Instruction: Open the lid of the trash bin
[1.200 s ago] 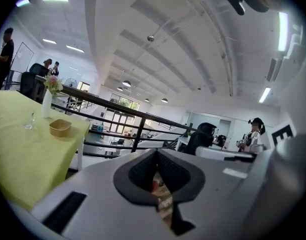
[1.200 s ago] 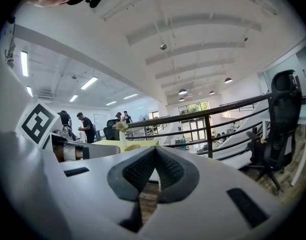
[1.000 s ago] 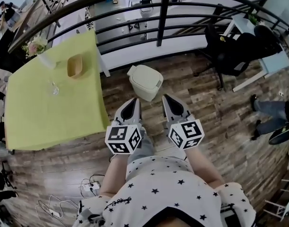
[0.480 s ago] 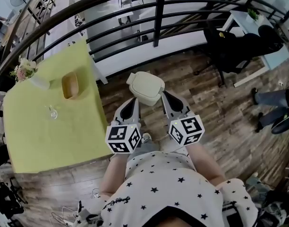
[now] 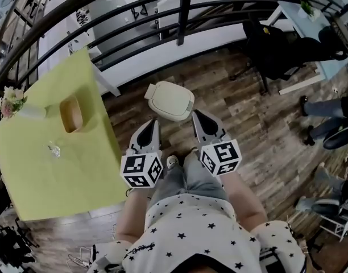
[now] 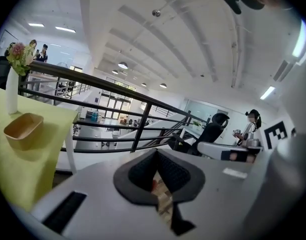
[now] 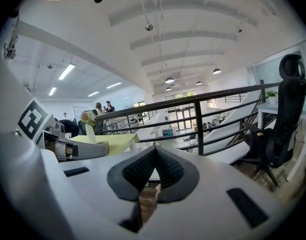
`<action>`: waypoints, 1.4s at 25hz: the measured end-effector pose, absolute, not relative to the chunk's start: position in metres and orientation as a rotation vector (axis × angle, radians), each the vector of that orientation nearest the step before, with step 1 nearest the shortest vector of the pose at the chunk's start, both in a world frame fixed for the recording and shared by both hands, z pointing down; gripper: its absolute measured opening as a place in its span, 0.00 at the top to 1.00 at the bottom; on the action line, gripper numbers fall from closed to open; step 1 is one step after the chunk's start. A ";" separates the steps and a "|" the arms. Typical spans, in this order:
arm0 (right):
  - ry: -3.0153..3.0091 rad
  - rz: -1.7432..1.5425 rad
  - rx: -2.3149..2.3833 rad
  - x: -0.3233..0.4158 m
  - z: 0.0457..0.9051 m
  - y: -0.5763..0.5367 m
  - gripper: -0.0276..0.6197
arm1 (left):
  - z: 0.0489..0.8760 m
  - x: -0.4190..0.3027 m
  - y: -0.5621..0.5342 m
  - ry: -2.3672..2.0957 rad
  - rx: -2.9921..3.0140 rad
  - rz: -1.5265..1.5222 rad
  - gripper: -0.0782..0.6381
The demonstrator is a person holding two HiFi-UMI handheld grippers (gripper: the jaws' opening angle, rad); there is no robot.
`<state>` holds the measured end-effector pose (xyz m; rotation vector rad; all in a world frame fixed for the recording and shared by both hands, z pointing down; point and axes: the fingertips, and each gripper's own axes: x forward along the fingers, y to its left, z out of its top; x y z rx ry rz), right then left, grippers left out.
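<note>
The cream trash bin stands on the wood floor just in front of the person, its lid down. My left gripper points at the bin's near left side with its jaws together and nothing between them. My right gripper is beside the bin's near right corner, also shut and empty. Neither touches the bin. In the left gripper view the left gripper points over a railing; the bin is hidden below. In the right gripper view the right gripper points the same way, with no bin in sight.
A yellow-green table is close on the left, with a wooden bowl, a flower vase and a glass. A black railing runs behind the bin. A black office chair and a person's legs are at the right.
The view has shifted forward and right: the bin now lies nearer, between the two gripper tips. Both grippers stayed shut and side by side.
</note>
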<state>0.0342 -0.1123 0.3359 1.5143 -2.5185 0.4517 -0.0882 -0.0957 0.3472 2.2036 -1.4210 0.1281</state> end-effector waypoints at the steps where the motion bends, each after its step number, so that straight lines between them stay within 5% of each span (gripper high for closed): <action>1: -2.506 0.474 1.517 0.037 0.344 -0.118 0.97 | 0.355 -0.088 -0.099 -1.421 2.191 0.136 0.87; 35: -2.104 0.739 1.330 0.102 0.727 -0.221 0.97 | 0.672 -0.072 -0.158 -1.370 1.875 0.468 0.87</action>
